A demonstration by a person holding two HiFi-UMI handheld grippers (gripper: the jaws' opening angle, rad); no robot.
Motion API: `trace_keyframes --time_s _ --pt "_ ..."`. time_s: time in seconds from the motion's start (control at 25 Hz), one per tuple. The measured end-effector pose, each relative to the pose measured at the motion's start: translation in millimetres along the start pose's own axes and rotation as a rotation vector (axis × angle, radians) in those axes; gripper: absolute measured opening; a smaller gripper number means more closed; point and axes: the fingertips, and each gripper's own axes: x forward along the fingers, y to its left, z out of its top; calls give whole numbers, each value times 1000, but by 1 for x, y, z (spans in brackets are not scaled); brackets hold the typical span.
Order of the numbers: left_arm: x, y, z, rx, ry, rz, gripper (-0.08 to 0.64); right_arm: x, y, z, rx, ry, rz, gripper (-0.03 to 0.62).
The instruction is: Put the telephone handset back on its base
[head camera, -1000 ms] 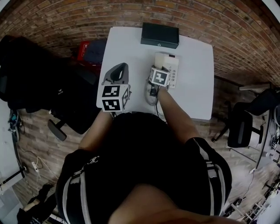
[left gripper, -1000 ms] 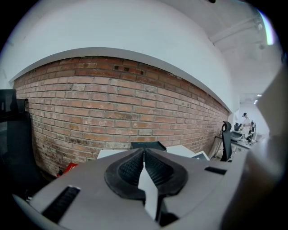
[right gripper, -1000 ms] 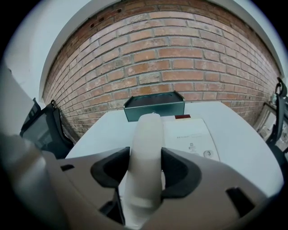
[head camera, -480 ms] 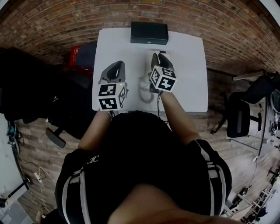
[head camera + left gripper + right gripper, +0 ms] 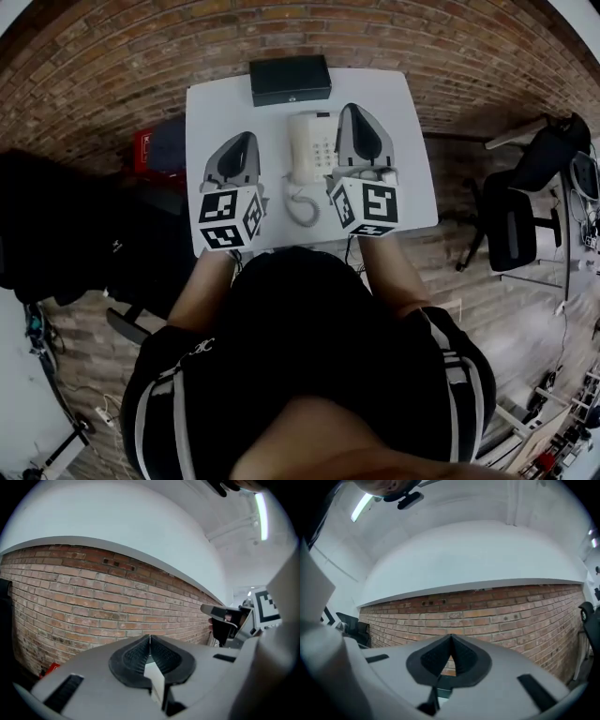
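A cream telephone sits on the white table, its handset lying along the left side of the base and its coiled cord trailing toward me. My right gripper hovers just right of the phone, shut and holding nothing. My left gripper hangs left of the phone, also shut and empty. In the left gripper view the left gripper points up at a brick wall with its pads together. In the right gripper view the right gripper does the same.
A black box lies at the table's far edge behind the phone. A red item sits beside the table's left edge. An office chair stands to the right, over a brick-patterned floor.
My right gripper has come off the phone, moved to its right and shut. The phone now shows uncovered. The left gripper has kept its place beside the phone.
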Motion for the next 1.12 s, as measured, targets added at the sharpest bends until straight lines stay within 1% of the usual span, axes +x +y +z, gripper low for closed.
trace_keyframes --time_s 0.08,0.28,0.56,0.76,1.12 --pt "1 -7 5 20 -10 -15 8 -9 -5 0 0 -13 -17 -2" --pt "5 -20 6 53 -9 -45 8 -24 -15 -22 33 35 -52 -2" --pt "5 -26 9 60 -11 -67 8 -31 -12 -26 53 52 -46 -2" --pt "6 -22 6 59 -2 -63 8 -31 -7 -32 62 71 -38 -2" --pt "7 -12 12 58 -13 -48 8 -21 -1 -35 77 82 -26 -2"
